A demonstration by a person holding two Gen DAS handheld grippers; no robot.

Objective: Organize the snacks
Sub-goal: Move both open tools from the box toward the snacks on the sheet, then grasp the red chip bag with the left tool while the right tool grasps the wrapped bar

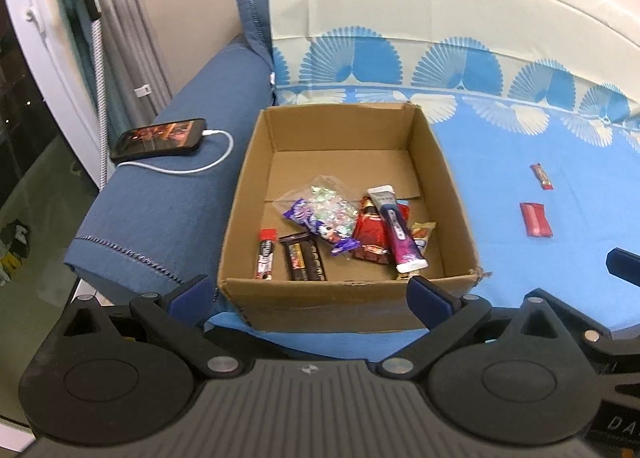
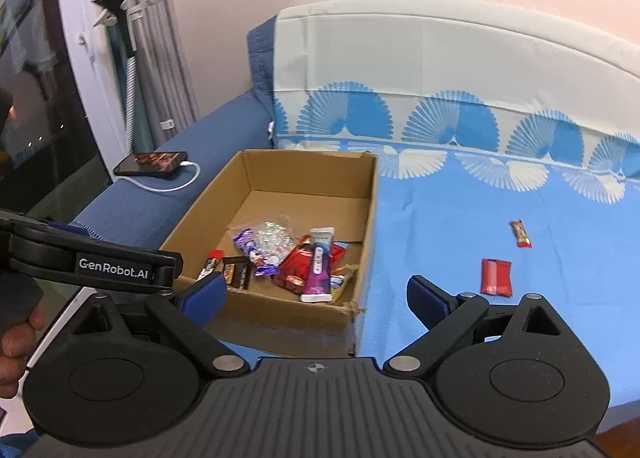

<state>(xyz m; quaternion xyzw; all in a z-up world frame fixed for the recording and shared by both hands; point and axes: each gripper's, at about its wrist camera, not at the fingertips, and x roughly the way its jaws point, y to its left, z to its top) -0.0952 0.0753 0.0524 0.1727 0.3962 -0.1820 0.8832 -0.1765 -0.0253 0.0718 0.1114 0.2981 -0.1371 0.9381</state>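
An open cardboard box (image 1: 256, 186) (image 2: 370, 210) stands on the blue bedsheet and holds several snacks: a purple tube (image 1: 396, 230) (image 2: 318, 266), a red pack (image 1: 370, 236), a purple wrapper (image 1: 316, 226), a clear candy bag (image 1: 332, 206) and dark bars (image 1: 304, 258). Two red snacks lie on the sheet to the right: a flat pack (image 1: 536, 219) (image 2: 496, 277) and a small bar (image 1: 541, 176) (image 2: 520, 233). My left gripper (image 1: 308, 294) is open and empty, just in front of the box. My right gripper (image 2: 316, 296) is open and empty, over the box's near right corner.
A phone (image 1: 160, 139) (image 2: 154, 163) on a white charging cable lies on the dark blue cover left of the box. A curtain and window frame stand at far left. The blue patterned sheet (image 2: 460, 218) stretches to the right.
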